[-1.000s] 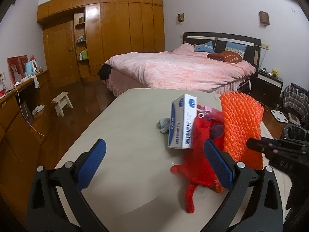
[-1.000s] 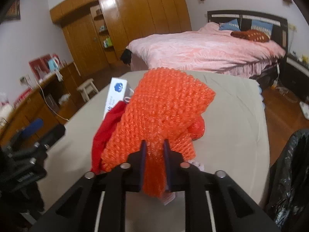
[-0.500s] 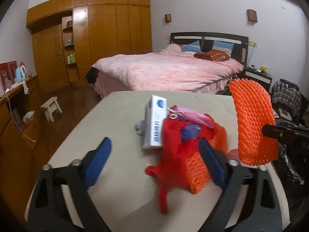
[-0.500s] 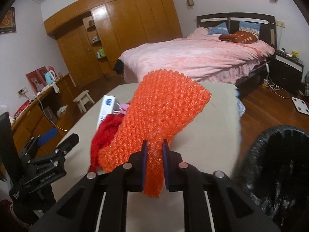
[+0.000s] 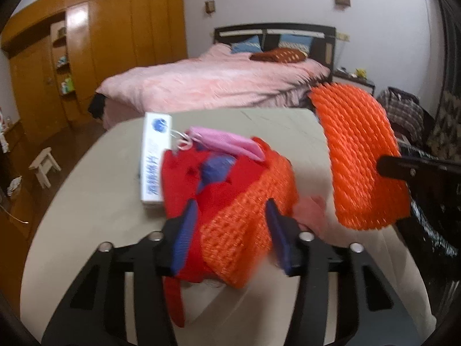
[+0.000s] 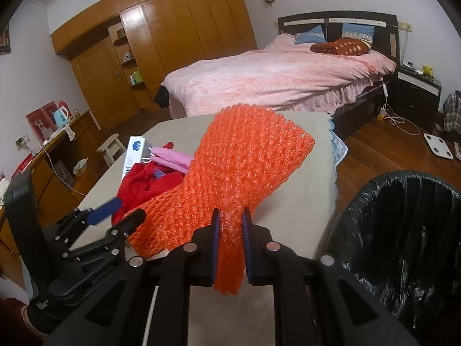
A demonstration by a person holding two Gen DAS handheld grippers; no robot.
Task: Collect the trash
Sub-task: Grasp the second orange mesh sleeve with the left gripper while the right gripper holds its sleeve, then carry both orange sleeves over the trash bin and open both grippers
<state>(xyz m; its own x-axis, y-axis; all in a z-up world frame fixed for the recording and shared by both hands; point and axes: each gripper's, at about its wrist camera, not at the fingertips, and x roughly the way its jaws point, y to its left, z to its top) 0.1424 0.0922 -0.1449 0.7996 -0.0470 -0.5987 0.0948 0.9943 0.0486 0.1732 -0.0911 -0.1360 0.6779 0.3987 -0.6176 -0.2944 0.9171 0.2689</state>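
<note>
My right gripper (image 6: pixel 229 222) is shut on an orange foam net (image 6: pixel 245 161) and holds it up above the table, left of a black-lined trash bin (image 6: pixel 403 230). The same net shows at the right of the left wrist view (image 5: pixel 360 155). My left gripper (image 5: pixel 230 227) has closed in around a pile of trash: a red cloth (image 5: pixel 187 178) and a second orange foam net (image 5: pixel 245 216). Its blue pads press both sides of the pile. A pink mask (image 5: pixel 224 141) lies on top. A white and blue box (image 5: pixel 154 155) stands behind the pile.
The beige table (image 5: pixel 95 196) stands before a pink bed (image 6: pixel 273 77). The trash bin sits off the table's right edge. Wooden wardrobes (image 6: pixel 173 37) line the back wall. A small white stool (image 6: pixel 111 147) and a low counter (image 6: pixel 57 144) are at the left.
My left gripper moved forward onto the red cloth and orange net and narrowed around them. My right gripper carried its orange net to the right, and the trash bin came fully into view.
</note>
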